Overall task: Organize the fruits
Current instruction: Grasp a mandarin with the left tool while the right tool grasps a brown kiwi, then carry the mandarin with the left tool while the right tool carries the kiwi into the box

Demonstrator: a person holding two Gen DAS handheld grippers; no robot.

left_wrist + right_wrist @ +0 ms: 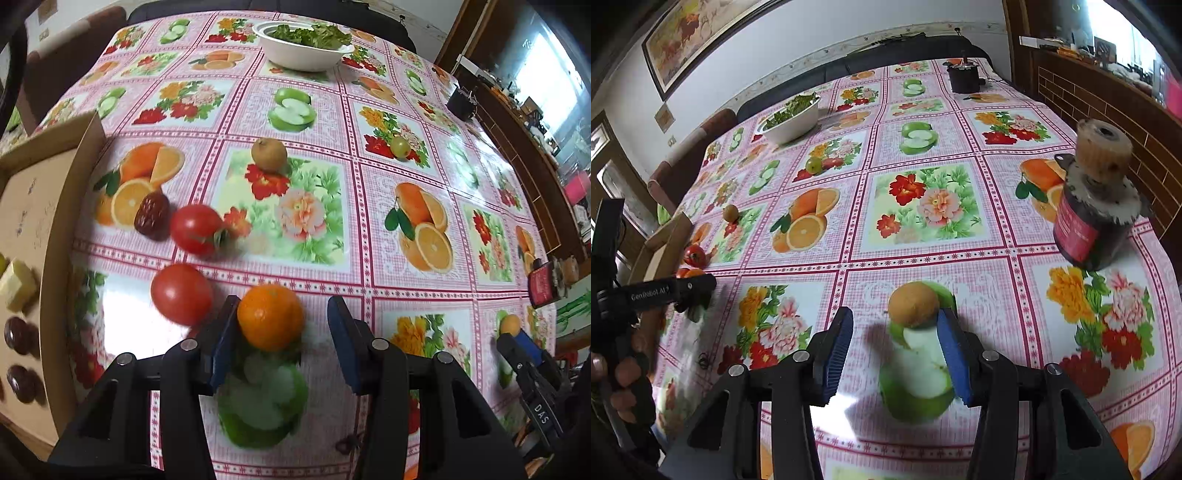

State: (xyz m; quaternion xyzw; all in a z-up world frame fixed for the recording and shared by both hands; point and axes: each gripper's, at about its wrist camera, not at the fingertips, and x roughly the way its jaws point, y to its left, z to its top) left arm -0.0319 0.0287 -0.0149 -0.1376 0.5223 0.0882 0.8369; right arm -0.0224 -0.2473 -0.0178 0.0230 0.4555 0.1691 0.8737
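Left gripper (282,325): jaws apart around the orange (270,316). Left pad touches the orange's side; right pad stands clear of it, gap visible. Not clamped. The orange sits on the surface (406,295), which carries a cloth printed with fruit and flowers.

Just left of the left gripper: a tomato (181,293). A second tomato (196,229) lies beyond it, with a date (151,218) beside that one. A kiwi (269,155) sits farther back, well apart from the orange. A small green fruit (400,147) lies to the right of the kiwi.

Cardboard box (55,229) at the left edge of the surface; inside it, dark round fruits (18,334) and a pale yellow block (16,284).

Right gripper (895,334): jaws apart. A brown fruit (914,304) lies between the fingertips, against the right pad; left pad well clear of it. Not gripped, resting on the surface.

White bowl (303,48) of greens at the far side. A dark can (1089,229) with a spool on top stands to the right of the right gripper. A hand (624,373) holds the left gripper's handle, seen from the right wrist view.
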